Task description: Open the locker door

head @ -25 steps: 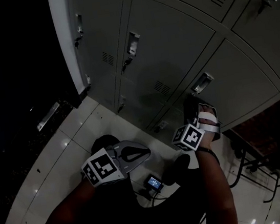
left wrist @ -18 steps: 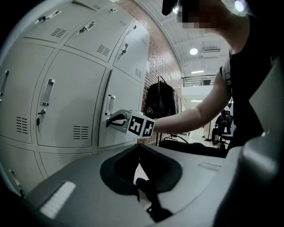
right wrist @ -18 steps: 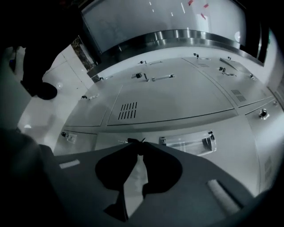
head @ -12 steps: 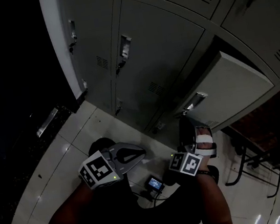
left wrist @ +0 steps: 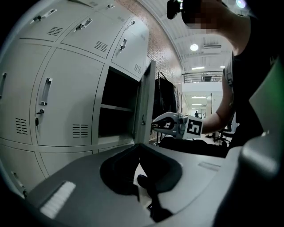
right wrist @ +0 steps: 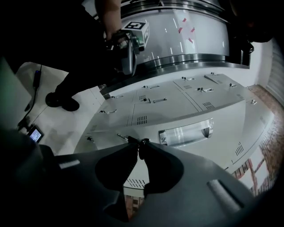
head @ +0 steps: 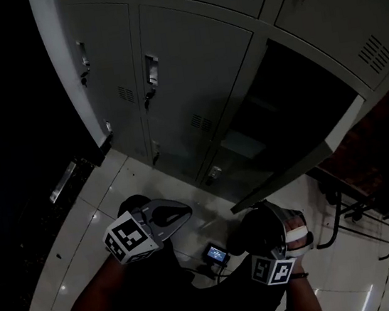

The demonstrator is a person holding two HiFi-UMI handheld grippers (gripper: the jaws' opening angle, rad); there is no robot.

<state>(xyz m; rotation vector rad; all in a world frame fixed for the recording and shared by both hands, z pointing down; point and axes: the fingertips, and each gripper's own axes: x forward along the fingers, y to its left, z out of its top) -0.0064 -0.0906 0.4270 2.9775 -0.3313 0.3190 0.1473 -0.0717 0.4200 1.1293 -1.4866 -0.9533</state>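
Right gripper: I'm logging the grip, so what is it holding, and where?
The right gripper pinches a small metal piece on the locker door, beside its recessed handle; key or latch, I cannot tell.

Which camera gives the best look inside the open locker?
The left gripper view: it looks into the open locker, lit enough to show its shelf. The head view shows mostly a dark opening from above. The right gripper view shows just the door front, not the inside.

Dim head view, brighter gripper views, fisheye-curved edges
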